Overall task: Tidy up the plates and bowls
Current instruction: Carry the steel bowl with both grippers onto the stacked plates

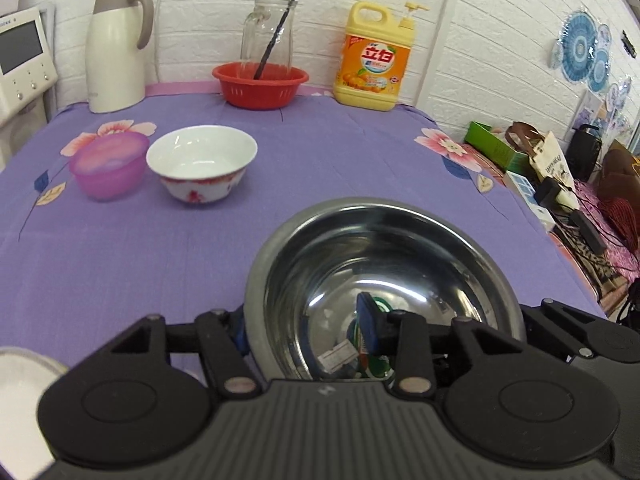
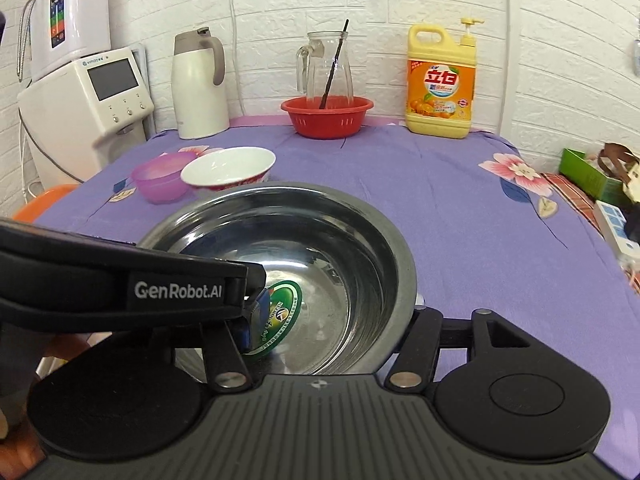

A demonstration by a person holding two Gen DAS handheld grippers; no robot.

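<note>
A wide, shiny stainless-steel bowl (image 1: 384, 292), rigid, light and slippery, is hanging above the purple table (image 1: 320, 152), nearer than the white china bowl (image 1: 202, 168). The left tool (image 1: 316, 334) is pinching its thin rim; the right tool (image 2: 332, 320) is straddling it, grip unclear.

We are in a home kitchen corner: a thermos jug (image 2: 199, 84), dish soap bottle (image 2: 441, 80) and water dispenser (image 2: 86, 100) line the far white brick wall (image 2: 280, 0)

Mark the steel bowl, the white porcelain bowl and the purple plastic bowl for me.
steel bowl (image 1: 400, 264): left wrist view, inner wall.
white porcelain bowl (image 1: 200, 156): left wrist view, inside surface.
purple plastic bowl (image 1: 108, 176): left wrist view, outer side wall.
</note>
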